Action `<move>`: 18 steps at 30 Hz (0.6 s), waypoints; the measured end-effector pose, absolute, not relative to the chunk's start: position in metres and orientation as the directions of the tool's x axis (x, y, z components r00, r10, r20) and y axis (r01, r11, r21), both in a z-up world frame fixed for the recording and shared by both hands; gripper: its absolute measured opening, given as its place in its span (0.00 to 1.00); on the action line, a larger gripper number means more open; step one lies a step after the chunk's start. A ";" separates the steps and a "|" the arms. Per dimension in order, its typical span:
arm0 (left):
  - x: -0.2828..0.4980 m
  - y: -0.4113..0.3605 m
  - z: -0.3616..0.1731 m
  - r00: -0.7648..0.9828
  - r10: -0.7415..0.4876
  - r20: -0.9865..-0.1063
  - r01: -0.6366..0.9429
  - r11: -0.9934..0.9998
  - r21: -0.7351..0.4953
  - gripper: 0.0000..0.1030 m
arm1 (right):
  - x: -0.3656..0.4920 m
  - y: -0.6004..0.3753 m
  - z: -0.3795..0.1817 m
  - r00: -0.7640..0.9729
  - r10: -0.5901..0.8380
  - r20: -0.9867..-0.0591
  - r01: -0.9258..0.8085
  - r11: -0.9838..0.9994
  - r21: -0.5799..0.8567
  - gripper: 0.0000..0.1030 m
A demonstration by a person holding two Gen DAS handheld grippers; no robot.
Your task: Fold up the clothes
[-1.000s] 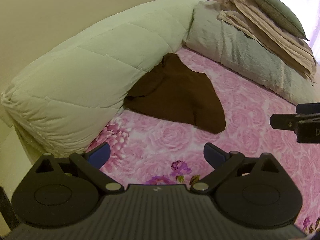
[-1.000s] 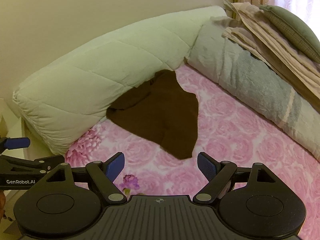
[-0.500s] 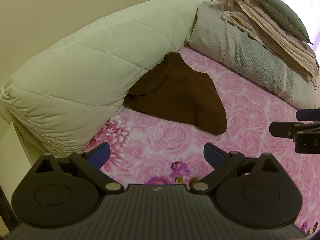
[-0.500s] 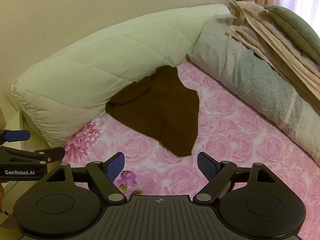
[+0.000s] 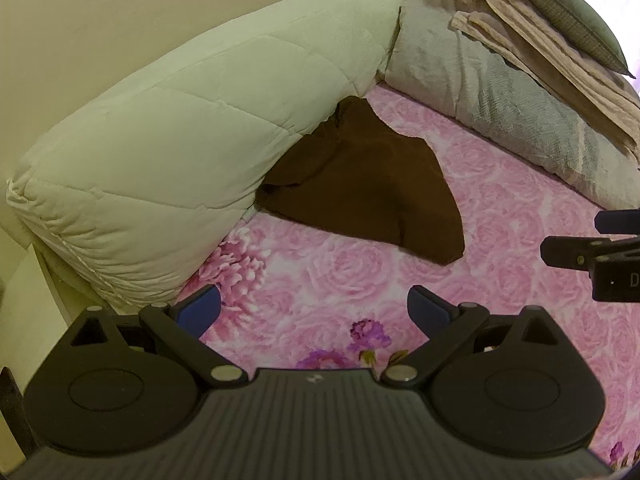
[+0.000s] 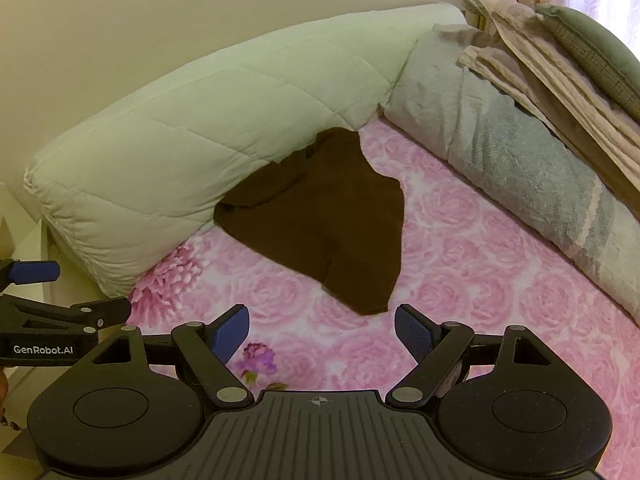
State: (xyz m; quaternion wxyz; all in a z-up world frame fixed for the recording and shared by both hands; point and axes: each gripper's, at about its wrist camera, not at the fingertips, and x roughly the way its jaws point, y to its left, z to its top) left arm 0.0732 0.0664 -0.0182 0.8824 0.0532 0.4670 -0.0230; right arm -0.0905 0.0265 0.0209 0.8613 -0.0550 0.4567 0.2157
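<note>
A bed covered by a pink rose-print sheet [image 5: 500, 240] fills both views, bordered at the back by a long pale quilted duvet roll [image 5: 180, 132] against the wall and a grey woven blanket roll [image 5: 512, 100] at the right that carries folded beige cloths [image 5: 560, 64] and a green cushion [image 5: 572, 12]. The dark brown cloth garment [image 6: 320, 220] lies crumpled and roughly triangular on the sheet, its upper edge tucked against the duvet roll, its lower corner pointing toward the cameras. It lies ahead of both tools, apart from them: the left gripper [image 5: 314, 308] and the right gripper [image 6: 322, 334] hover above the bare sheet with their blue-padded jaws spread wide and nothing between them. Compared with a second ago, both views are nearly the same, shifted only slightly; the garment has not moved.
</note>
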 end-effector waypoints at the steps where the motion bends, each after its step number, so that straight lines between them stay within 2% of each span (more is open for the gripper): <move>1: 0.073 0.066 -0.018 0.561 0.011 -0.827 0.088 0.994 0.073 0.96 | -0.090 0.027 0.021 0.489 0.324 -0.810 -0.425 0.899 0.103 0.80; 18: 0.072 0.056 -0.023 0.543 0.039 -0.839 0.064 0.994 0.087 0.96 | -0.081 0.011 0.015 0.468 0.353 -0.810 -0.446 0.886 0.129 0.80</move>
